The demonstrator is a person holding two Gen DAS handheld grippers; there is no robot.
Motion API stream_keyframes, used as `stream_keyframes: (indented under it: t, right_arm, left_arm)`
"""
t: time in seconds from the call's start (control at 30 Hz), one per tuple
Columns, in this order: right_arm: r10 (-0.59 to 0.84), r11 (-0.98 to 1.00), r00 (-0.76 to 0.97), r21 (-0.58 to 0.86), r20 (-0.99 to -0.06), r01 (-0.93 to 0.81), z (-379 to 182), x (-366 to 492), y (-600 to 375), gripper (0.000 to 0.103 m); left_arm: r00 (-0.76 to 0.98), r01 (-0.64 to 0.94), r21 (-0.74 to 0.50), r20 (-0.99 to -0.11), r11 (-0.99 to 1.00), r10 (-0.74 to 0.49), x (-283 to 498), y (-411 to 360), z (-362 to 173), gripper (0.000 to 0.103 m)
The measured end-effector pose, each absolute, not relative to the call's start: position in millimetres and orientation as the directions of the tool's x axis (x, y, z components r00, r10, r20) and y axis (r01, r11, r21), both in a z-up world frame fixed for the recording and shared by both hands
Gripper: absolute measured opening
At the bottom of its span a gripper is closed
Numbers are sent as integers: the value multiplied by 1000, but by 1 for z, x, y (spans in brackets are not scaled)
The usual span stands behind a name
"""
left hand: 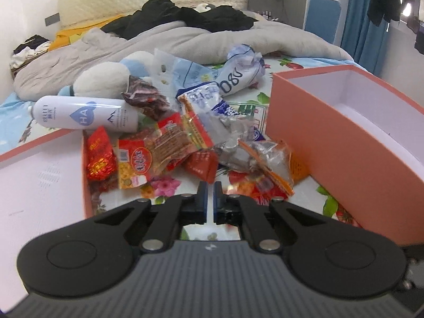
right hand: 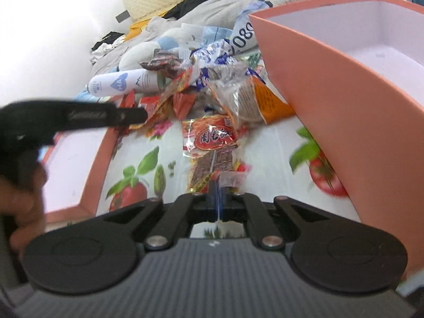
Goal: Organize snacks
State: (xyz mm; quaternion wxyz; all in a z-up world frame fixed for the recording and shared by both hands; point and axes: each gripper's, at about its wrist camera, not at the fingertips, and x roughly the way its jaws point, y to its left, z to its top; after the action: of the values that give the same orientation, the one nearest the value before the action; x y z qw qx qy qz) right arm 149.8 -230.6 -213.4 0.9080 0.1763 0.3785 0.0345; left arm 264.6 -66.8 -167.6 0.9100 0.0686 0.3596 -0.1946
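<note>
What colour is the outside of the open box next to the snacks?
Salmon orange, with a white inside; the box shows best in the left wrist view.

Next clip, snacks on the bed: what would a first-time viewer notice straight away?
First, the heap of crinkly red, orange and blue snack packets on the floral bedsheet, flanked by an open salmon-pink cardboard box and its shallow lid. Next, the right gripper, shut on the clear edge of a red-labelled jerky packet. A white spray bottle lies behind.
</note>
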Motion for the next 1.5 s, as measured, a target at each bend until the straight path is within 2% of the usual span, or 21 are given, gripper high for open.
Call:
stream_keyframes:
  t: [0.03, 0.07, 0.1, 0.13, 0.2, 0.27, 0.43, 0.67, 0.8, 0.93, 1.2, 1.5]
  right_arm:
    - [198, 935, 712, 348, -674, 69, -213, 146, -231, 4]
    - [199, 935, 712, 349, -673, 69, -212, 142, -231, 4]
    - [201, 934, 712, 350, -672, 67, -212, 139, -232, 4]
    - [201, 935, 712, 349, -673, 66, -213, 137, -232, 4]
    - [201, 936, 711, 347, -674, 64, -213, 134, -232, 4]
    - [204, 936, 714, 347, -670, 59, -213, 130, -234, 4]
    - [206, 935, 711, 349, -672, 58, -215, 124, -241, 4]
    - [214, 943, 712, 331, -668, 28, -217, 118, -239, 4]
    - [217, 940, 711, 338, -669, 31, -217, 113, -243, 4]
    - [210, 944, 710, 329, -673, 33, -217, 110, -244, 4]
    - [193, 950, 709, 311, -678, 39, -213, 96, -244, 4]
    - [194, 949, 695, 312, -692, 45, -214, 85, -245, 4]
  left_arm:
    - [650, 407, -43, -688, 912, -322, 268, -68, -167, 3]
    - [633, 412, -86, -689, 907, -353, 271, -70, -166, 7]
    - [618, 414, -129, -687, 901, -382, 273, -72, -166, 19]
    - [606, 414, -157, -687, 896, -401, 275, -76, -166, 42]
    - [586, 415, -197, -689, 888, -427, 280, -87, -169, 63]
    - [548, 428, -247, -694, 869, -467, 288, -100, -173, 66]
    - [481, 380, -284, -752, 880, -450, 319, -134, -194, 74]
    - [487, 291, -297, -772, 909, -408, 347, -143, -211, 71]
    - [493, 274, -312, -767, 910, -412, 350, -137, -212, 39]
    - [511, 277, -308, -755, 910, -411, 339, -132, -206, 29]
    - [562, 257, -318, -719, 913, -409, 295, -95, -183, 24]
    - [683, 213, -244, -655, 946, -323, 233, -42, -151, 24]
